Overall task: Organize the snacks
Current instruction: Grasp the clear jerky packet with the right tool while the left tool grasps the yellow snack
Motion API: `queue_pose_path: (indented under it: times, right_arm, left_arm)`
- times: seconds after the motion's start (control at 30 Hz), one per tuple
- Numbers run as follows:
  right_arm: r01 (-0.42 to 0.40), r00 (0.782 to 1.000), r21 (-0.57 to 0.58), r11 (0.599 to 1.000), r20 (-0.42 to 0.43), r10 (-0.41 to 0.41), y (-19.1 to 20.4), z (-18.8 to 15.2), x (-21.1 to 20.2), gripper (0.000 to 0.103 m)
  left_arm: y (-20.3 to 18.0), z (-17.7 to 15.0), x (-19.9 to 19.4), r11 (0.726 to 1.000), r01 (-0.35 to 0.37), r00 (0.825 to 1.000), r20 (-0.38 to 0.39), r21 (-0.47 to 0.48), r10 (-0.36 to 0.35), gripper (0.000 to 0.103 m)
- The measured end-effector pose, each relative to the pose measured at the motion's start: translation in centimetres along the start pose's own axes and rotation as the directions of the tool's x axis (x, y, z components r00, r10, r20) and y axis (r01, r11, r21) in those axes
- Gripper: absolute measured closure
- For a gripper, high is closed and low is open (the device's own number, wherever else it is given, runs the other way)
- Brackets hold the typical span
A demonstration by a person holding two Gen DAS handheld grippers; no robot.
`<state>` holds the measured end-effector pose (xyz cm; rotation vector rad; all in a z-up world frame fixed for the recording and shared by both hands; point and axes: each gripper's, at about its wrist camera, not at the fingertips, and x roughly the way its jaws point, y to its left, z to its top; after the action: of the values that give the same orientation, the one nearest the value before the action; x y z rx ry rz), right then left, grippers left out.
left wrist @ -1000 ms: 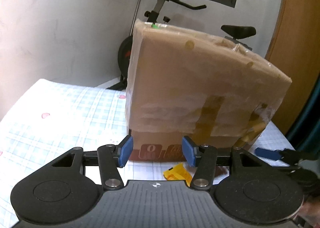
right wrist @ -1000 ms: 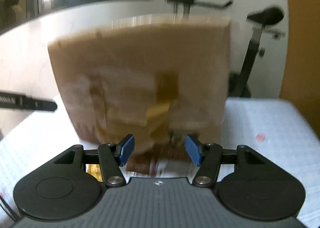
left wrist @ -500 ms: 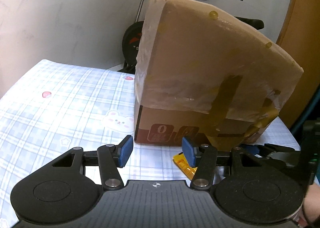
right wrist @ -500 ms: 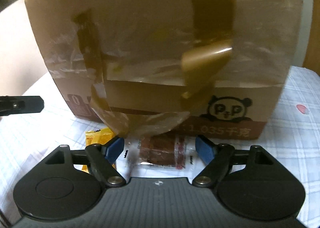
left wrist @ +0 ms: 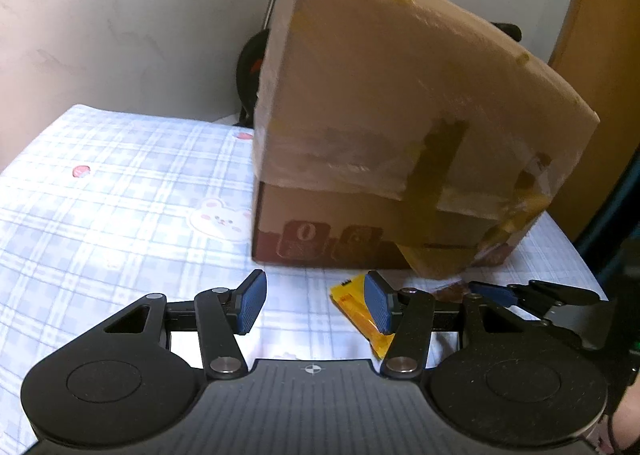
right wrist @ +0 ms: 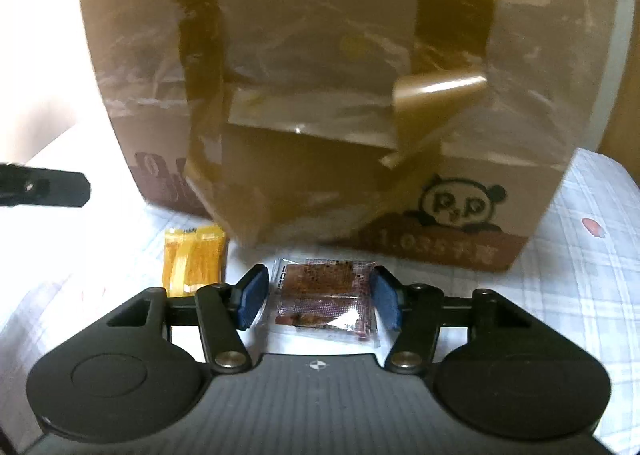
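The cardboard box [right wrist: 320, 95] fills most of the right wrist view; its top and upper corners are cut off by the frame, and loose brown tape and clear film hide part of its front face. In the left wrist view the box [left wrist: 400, 135] blocks most of the exercise bike [left wrist: 252, 67] behind it.

The brown snack packet [right wrist: 324, 299] lies flat on the surface [right wrist: 580, 275], just in front of the box. Its long axis runs across the view, from one finger to the other. The right gripper [right wrist: 320, 297] straddles it; its fingers are closing with the packet between them. The blue pads [right wrist: 252, 297] stand at the packet's clear edges, and whether they already press on it cannot be told.

The yellow snack packet [right wrist: 194, 261] lies near the box's left lower corner, its long axis pointing away from the camera. Its near end is hidden behind the gripper's left finger. In the left wrist view the same packet [left wrist: 356, 307] lies diagonally, partly covered by the right-hand pad.

The left gripper [left wrist: 314, 307] has its fingers spread with nothing between them, above bare checked cloth. Open surface [left wrist: 120, 195] extends to the left of the box. The right gripper's finger [left wrist: 492, 293] enters at the right edge.
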<state>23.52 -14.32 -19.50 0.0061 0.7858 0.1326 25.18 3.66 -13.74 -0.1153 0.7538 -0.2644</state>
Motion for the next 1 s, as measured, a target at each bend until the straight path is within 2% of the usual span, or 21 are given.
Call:
queue_pose_path:
  times: [0.23, 0.4, 0.6, 0.8, 0.83, 0.93, 1.0]
  right_arm:
    - [0.005, 1.000, 0.014, 1.000, 0.005, -0.005, -1.7, -3.3, -3.3, 0.044]
    - [0.010, 1.000, 0.014, 1.000, 0.028, -0.010, -2.6, -4.6, -4.0, 0.044]
    - [0.013, 0.998, 0.011, 1.000, 0.056, -0.013, -2.5, -5.1, -4.2, 0.043]
    - [0.004, 0.998, 0.017, 1.000, 0.065, -0.005, -2.7, -5.2, -4.3, 0.043]
    - [0.003, 0.998, 0.016, 1.000, 0.067, -0.005, -2.7, -5.2, -4.4, 0.043]
    - [-0.001, 0.998, 0.021, 1.000, 0.070, -0.001, -2.7, -5.2, -4.3, 0.043]
    - [-0.006, 0.997, 0.027, 1.000, 0.073, 0.004, -2.8, -5.2, -4.4, 0.043]
  left_arm:
    - [-2.6, -1.0, 2.2, 0.999, 0.027, 0.998, -0.054, 0.026, -0.025, 0.046]
    - [-4.5, -1.3, 5.0, 1.000, -0.002, 0.996, -0.087, 0.023, 0.004, 0.046]
    - [-6.5, -1.6, 7.8, 0.996, -0.084, 0.990, -0.115, 0.032, 0.087, 0.046]
    - [-8.4, -2.3, 8.9, 0.985, -0.132, 0.986, -0.089, 0.111, 0.142, 0.046]
    - [-8.6, -2.4, 8.9, 0.983, -0.136, 0.986, -0.084, 0.124, 0.147, 0.047]
    - [-8.5, -2.9, 8.5, 0.982, -0.129, 0.987, -0.073, 0.140, 0.140, 0.060]
    - [-8.2, -3.2, 8.0, 0.983, -0.124, 0.988, -0.074, 0.136, 0.135, 0.062]
